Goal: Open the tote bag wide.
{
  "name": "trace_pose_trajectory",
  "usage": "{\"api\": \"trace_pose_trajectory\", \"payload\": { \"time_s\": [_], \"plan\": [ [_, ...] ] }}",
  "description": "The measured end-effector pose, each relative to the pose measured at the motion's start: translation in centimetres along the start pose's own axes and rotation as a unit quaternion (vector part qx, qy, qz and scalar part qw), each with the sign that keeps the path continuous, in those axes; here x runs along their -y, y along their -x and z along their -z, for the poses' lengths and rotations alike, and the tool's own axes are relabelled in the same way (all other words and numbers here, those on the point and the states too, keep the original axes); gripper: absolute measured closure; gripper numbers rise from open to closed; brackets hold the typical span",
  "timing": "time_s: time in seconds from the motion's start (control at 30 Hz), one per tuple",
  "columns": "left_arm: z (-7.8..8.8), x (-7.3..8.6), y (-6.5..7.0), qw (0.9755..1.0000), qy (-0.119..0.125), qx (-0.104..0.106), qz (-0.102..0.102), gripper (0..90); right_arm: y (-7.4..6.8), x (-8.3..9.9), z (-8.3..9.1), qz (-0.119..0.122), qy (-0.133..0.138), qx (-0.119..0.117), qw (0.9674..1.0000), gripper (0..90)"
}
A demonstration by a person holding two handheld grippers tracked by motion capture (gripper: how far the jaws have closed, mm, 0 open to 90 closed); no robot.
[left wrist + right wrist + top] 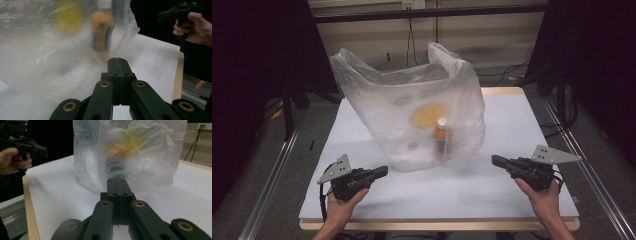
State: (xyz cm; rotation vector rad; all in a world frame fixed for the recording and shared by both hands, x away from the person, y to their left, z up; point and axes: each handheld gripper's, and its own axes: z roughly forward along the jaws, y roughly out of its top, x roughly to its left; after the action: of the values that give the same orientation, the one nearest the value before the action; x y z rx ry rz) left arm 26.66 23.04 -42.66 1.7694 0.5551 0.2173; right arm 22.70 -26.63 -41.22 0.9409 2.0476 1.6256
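A translucent plastic bag stands upright in the middle of the white table, its handles up. Through its film I make out an orange bottle with a white cap and a round yellow thing. My left gripper hovers at the bag's lower left, jaws pressed together with nothing between them; its own view has the bag and bottle just ahead. My right gripper sits to the bag's right, apart from it, shut and empty, and faces the bag.
The table has a wooden rim. Metal rails run along both sides on the floor. Dark curtains and frame posts flank the table. Cables hang at the back wall.
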Motion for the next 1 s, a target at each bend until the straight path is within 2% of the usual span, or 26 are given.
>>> {"api": "trace_pose_trajectory", "payload": {
  "time_s": [0.13,0.17,0.2,0.27,0.47,0.67,0.77,0.9,1.0],
  "plan": [
    [-0.2,-0.3,-0.3,1.0000,0.001,0.003,0.006,90.0,0.0,-1.0,-0.7,-0.005,0.008,-0.011,0.9999,90.0],
    [-0.2,-0.4,-0.4,0.9998,0.000,0.015,0.008,90.0,-0.1,-1.4,-1.1,-0.003,0.007,-0.012,0.9999,90.0],
    [-0.2,-0.5,-0.6,0.9998,0.000,0.016,0.007,90.0,-0.1,-1.6,-1.3,-0.002,0.005,-0.013,0.9999,90.0],
    [-0.4,-0.7,-0.8,0.9997,0.005,0.017,0.018,90.0,-0.1,-2.1,-1.9,-0.003,0.002,-0.018,0.9998,90.0],
    [-0.7,-1.4,-0.9,0.9999,0.000,0.016,0.007,90.0,-0.3,-3.2,-3.2,-0.002,0.000,-0.036,0.9993,90.0],
    [-1.0,-2.4,-1.2,0.9998,0.011,0.016,-0.005,90.0,-0.2,-4.5,-3.4,-0.006,0.017,-0.045,0.9988,90.0],
    [-1.2,-3.5,-1.5,0.9997,0.018,0.016,-0.007,90.0,0.0,-5.7,-3.3,-0.009,0.025,-0.040,0.9988,90.0],
    [-1.8,-4.9,-1.9,0.9991,0.037,0.021,-0.002,90.0,0.2,-7.4,-3.7,-0.005,0.032,-0.045,0.9984,90.0],
    [-2.2,-5.4,-2.0,0.9990,0.037,0.025,-0.005,90.0,0.5,-8.5,-4.2,-0.001,0.039,-0.055,0.9977,90.0]
  ]
}}
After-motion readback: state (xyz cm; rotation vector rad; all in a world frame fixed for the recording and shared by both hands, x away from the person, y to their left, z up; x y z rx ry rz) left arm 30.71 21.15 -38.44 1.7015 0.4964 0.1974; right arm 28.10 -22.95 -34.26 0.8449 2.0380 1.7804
